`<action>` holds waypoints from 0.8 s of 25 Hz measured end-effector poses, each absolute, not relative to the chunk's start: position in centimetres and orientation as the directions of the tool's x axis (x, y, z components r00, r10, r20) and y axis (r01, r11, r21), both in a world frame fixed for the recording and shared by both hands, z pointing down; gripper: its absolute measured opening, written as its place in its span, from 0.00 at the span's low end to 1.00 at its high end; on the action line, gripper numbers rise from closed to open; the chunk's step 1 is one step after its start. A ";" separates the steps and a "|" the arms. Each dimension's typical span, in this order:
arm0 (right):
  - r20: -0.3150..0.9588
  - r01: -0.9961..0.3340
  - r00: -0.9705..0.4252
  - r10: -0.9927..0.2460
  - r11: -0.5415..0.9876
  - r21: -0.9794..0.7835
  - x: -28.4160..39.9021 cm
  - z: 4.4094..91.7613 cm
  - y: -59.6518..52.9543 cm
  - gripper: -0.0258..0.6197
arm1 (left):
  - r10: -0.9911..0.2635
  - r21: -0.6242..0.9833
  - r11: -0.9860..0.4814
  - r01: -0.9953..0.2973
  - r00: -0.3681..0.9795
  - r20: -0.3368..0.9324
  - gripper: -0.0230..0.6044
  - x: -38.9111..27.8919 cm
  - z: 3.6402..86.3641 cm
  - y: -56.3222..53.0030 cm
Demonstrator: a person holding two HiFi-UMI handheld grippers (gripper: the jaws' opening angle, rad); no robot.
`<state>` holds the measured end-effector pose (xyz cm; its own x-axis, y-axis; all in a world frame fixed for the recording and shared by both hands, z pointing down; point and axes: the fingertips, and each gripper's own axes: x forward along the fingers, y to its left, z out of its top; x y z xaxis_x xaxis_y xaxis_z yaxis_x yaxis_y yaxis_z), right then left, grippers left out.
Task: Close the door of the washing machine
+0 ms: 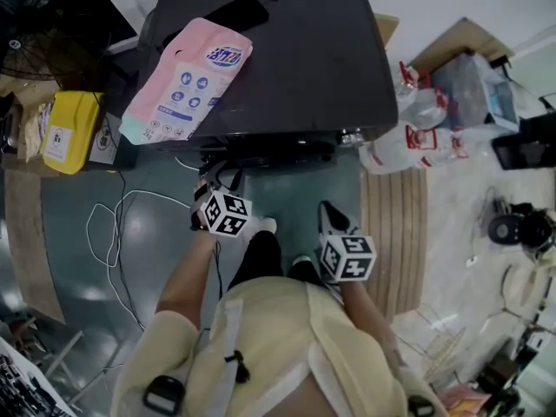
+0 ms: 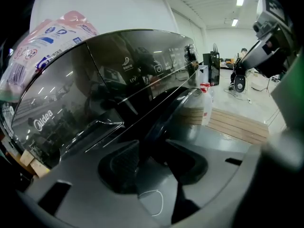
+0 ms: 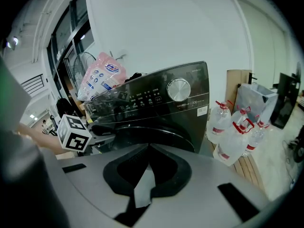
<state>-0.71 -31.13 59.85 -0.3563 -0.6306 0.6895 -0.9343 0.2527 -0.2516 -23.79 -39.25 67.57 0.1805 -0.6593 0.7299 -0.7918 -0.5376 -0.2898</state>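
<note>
The black front-loading washing machine [image 1: 287, 59] stands in front of me, with a pink detergent bag [image 1: 187, 81] lying on its top. Its round dark door [image 3: 156, 134] sits close against the front; I cannot tell whether it is latched. My left gripper [image 1: 208, 185] is at the machine's front, at the door's left side. In the left gripper view, the door's dark rim [image 2: 166, 113] runs between its jaws, and the left gripper [image 2: 154, 141] is closed on it. My right gripper [image 1: 332, 217] hangs lower and further back from the machine, and the right gripper [image 3: 148, 146] is shut with nothing in it.
Several large water bottles [image 1: 408, 137] stand right of the machine beside a wooden platform [image 1: 395, 233]. A yellow bag [image 1: 69, 129] and a fan [image 1: 35, 16] are at the left. White cables [image 1: 122, 233] lie on the floor by my left leg.
</note>
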 end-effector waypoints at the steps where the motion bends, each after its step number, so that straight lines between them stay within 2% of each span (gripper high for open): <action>1: 0.689 -0.935 -0.355 -0.632 0.253 -0.250 -0.6 59.8 -31.1 0.05 | -0.661 -0.289 -0.529 -0.798 0.174 0.729 0.28 -23.8 67.6 -39.3; 12: 0.674 -0.928 -0.371 -0.639 0.281 -0.245 -0.1 59.0 -30.2 0.05 | -0.670 -0.272 -0.428 -0.862 0.100 0.736 0.28 -24.2 67.5 -38.9; 20: 0.649 -0.926 -0.377 -0.660 0.285 -0.248 1.5 58.2 -28.8 0.05 | -0.725 -0.217 -0.349 -0.912 0.116 0.679 0.28 -23.7 64.3 -37.8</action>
